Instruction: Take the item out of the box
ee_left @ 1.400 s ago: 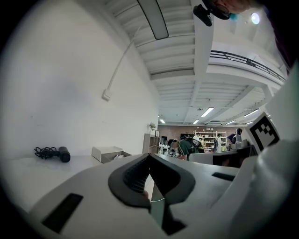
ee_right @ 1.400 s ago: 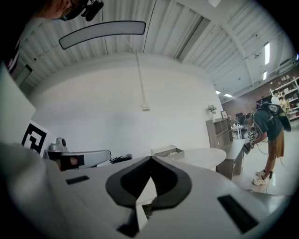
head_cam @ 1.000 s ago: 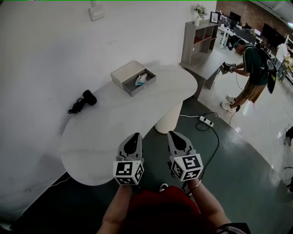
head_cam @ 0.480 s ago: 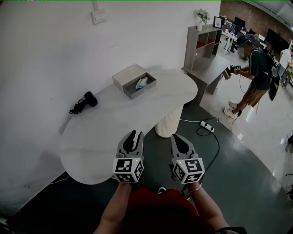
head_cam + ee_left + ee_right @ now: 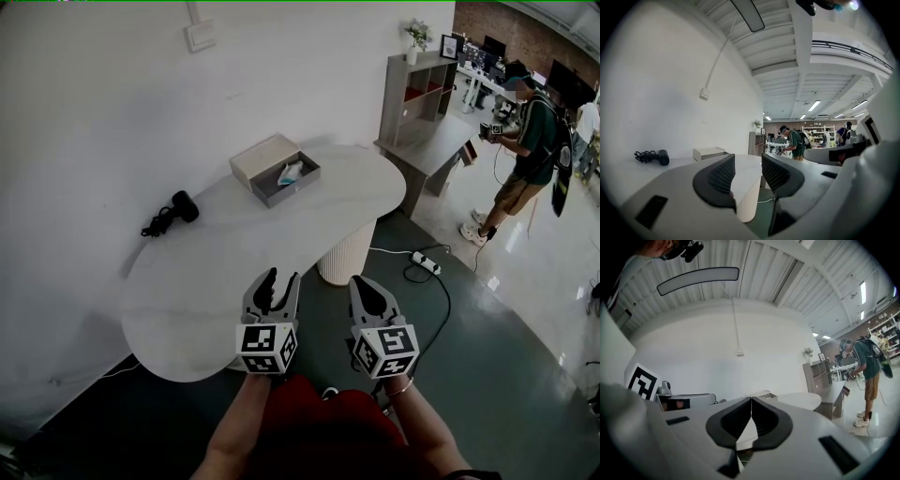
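Opening left gripper (image 5: 282, 278), nothing between jaws.

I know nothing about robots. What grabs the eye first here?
Two hand-held grippers fill the bottom of the head view: the left gripper, whose fingers have just been opening with nothing between them, and the right gripper, shut. Beyond them, an open box holding a white-and-teal item sits at the far side of the white table, a black corded device to its left.

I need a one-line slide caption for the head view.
Head view: left tongs, just opening and empty, and shut right tongs by the table's near edge, far from the open box.
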The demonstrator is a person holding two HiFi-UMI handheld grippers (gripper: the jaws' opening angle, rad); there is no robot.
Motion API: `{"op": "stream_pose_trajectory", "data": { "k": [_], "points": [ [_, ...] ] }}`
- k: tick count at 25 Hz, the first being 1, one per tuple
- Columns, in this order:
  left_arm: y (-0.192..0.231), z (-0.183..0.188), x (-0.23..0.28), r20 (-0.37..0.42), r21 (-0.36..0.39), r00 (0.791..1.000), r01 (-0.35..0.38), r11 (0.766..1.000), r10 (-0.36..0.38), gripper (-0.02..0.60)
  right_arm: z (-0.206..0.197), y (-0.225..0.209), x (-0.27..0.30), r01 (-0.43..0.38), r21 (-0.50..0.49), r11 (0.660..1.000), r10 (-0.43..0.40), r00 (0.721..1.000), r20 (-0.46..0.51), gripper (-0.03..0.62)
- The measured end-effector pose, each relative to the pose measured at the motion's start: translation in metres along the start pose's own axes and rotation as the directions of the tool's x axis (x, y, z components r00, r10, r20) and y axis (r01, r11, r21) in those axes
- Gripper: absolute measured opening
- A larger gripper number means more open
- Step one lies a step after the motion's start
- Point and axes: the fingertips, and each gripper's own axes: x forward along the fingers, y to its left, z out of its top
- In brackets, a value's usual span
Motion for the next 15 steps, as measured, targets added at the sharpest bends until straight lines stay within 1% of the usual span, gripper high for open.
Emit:
{"op": "stream_pose_trajectory", "data": {
  "k": [9, 15],
  "points": [
    [0.001, 0.001, 0.019, -0.007, -0.024, 1.000, -0.025, 0.999, 0.025, 0.163, -0.001, -0.014, 0.007, -0.005, 0.010, 1.000, 0.005, 1.000, -0.019, 0.015],
    [0.007, 0.002, 0.033, -0.001, -0.017, 0.999, -0.045, 0.999, 0.045, 0.169, -0.005, -0.026, 0.020, 0.003, 0.012, 1.000, -0.002, 0.999, -0.036, 0.015]
  ]
}}
